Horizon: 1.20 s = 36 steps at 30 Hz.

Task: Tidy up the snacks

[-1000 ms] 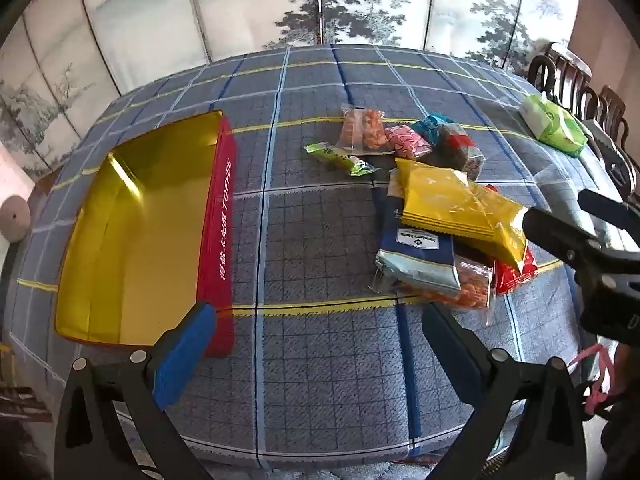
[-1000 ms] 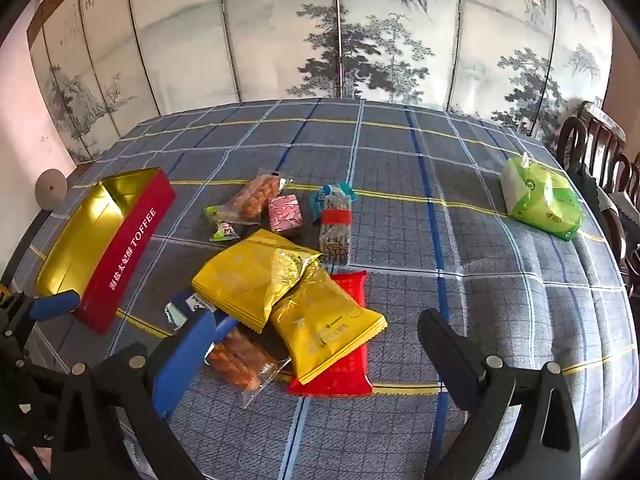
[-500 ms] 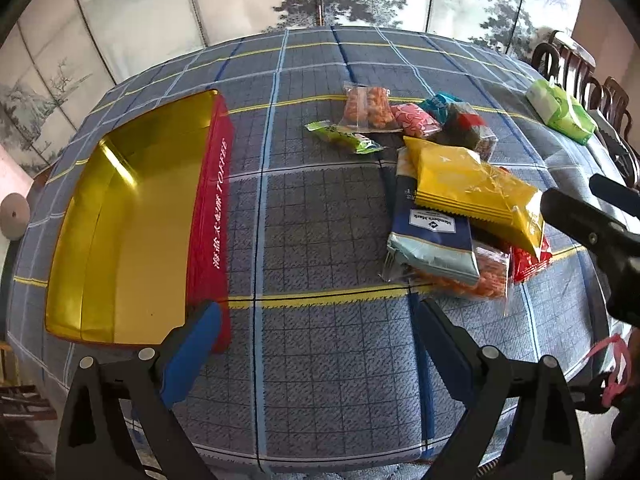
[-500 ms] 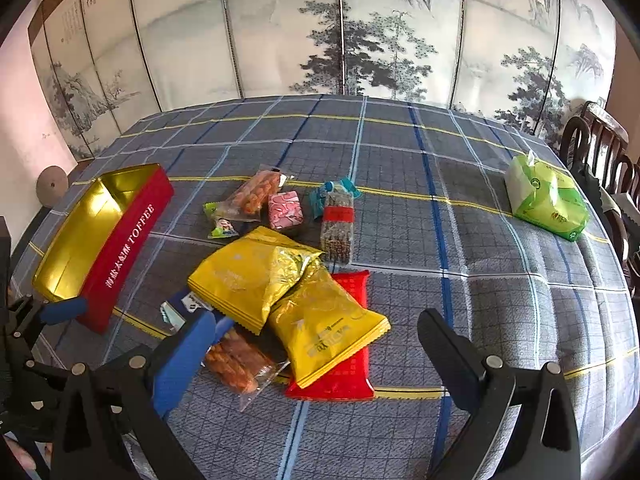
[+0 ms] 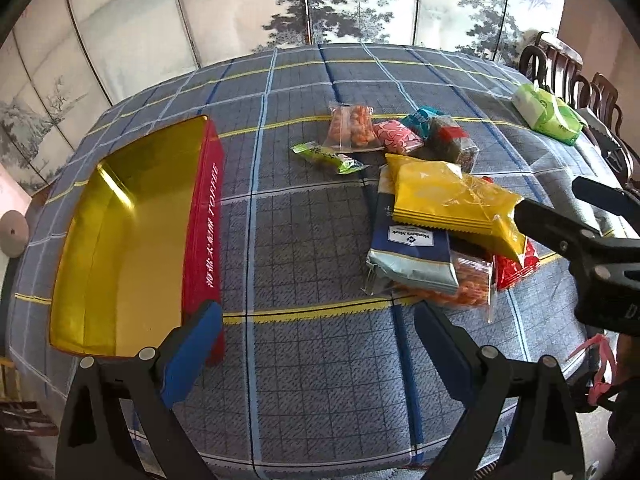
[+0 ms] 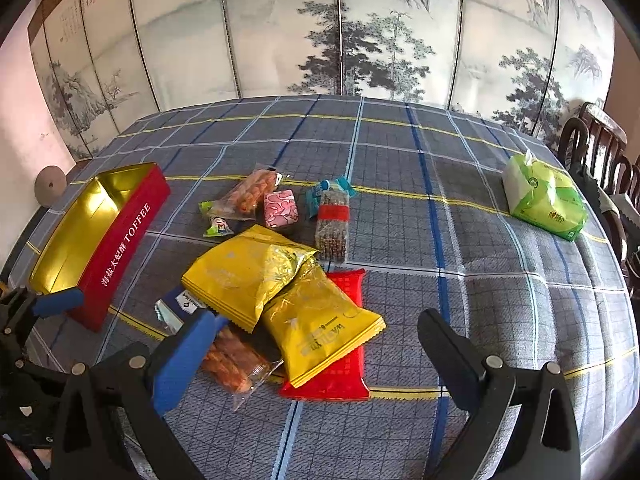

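A red toffee tin [image 5: 202, 232] with an empty gold inside lies open at the table's left; it also shows in the right wrist view [image 6: 120, 248]. A pile of snacks lies mid-table: two yellow bags [image 6: 248, 272], a red pack [image 6: 344, 376], a blue-white pack [image 5: 412, 248], orange crackers [image 6: 236, 364], and small packets behind [image 6: 280, 210]. My left gripper [image 5: 316, 340] is open and empty, low near the tin's near corner. My right gripper [image 6: 312, 344] is open and empty over the near side of the pile.
A green tissue pack [image 6: 544, 200] lies at the far right of the plaid tablecloth [image 6: 480, 280]. Dark wooden chairs [image 6: 600, 148] stand at the right edge. A painted folding screen [image 6: 340, 28] stands behind the table.
The left gripper has moved a little forward and down toward the table. The right gripper has hardly moved. Both stay open.
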Each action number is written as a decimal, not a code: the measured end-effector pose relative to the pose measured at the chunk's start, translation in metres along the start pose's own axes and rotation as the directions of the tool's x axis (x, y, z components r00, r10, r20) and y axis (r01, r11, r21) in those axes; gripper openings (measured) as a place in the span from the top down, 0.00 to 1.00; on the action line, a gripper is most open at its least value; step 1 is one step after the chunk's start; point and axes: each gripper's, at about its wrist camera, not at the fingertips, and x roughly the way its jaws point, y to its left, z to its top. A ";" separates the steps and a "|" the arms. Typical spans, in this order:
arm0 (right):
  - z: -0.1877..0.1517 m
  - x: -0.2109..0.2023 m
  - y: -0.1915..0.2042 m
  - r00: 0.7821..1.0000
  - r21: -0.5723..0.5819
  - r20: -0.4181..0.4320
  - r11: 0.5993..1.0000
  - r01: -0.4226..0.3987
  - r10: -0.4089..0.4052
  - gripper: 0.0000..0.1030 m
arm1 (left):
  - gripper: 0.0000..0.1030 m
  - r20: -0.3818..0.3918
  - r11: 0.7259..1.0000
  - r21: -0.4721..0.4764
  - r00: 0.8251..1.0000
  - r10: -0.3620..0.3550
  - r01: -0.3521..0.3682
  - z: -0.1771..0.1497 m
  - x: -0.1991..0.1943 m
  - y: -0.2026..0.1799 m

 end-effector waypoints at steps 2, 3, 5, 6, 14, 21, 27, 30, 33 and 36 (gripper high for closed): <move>0.000 -0.001 0.001 1.000 -0.006 0.006 1.000 -0.004 0.004 0.00 | 0.08 0.003 1.000 0.006 1.000 0.008 -0.008 0.000 -0.001 -0.001; 0.000 -0.002 0.002 1.000 -0.005 0.008 1.000 -0.003 0.003 0.00 | 0.08 0.003 1.000 0.004 1.000 0.007 -0.007 0.000 -0.002 -0.001; 0.001 -0.003 0.001 1.000 0.000 0.009 1.000 -0.009 0.009 0.00 | 0.08 0.001 1.000 0.002 1.000 0.003 -0.003 0.000 -0.002 -0.001; 0.001 -0.003 0.001 1.000 0.003 0.011 1.000 -0.009 0.009 0.00 | 0.08 0.001 1.000 0.000 1.000 0.003 -0.003 0.000 -0.002 -0.002; 0.001 -0.005 -0.004 1.000 0.025 0.012 1.000 -0.010 0.009 0.00 | 0.08 0.002 1.000 -0.006 1.000 0.005 -0.005 -0.001 -0.004 -0.002; -0.001 -0.005 -0.006 1.000 0.031 0.011 0.999 -0.015 0.014 0.00 | 0.08 0.007 1.000 -0.008 1.000 0.008 -0.008 -0.001 -0.005 -0.001; -0.002 -0.006 -0.006 1.000 0.029 0.013 0.999 -0.019 0.019 0.00 | 0.08 0.013 1.000 -0.008 1.000 0.008 -0.008 -0.001 -0.007 -0.001; -0.002 -0.006 -0.005 1.000 0.024 0.013 1.000 -0.020 0.019 0.00 | 0.08 0.009 1.000 -0.010 1.000 0.009 -0.009 0.000 -0.006 -0.001; -0.001 -0.006 -0.004 1.000 0.022 0.014 1.000 -0.022 0.021 0.00 | 0.08 0.009 1.000 -0.013 1.000 0.010 -0.010 0.000 -0.008 0.000; -0.001 -0.005 -0.003 1.000 0.019 0.013 1.000 -0.022 0.022 0.00 | 0.08 0.009 1.000 -0.015 1.000 0.010 -0.010 0.001 -0.009 0.001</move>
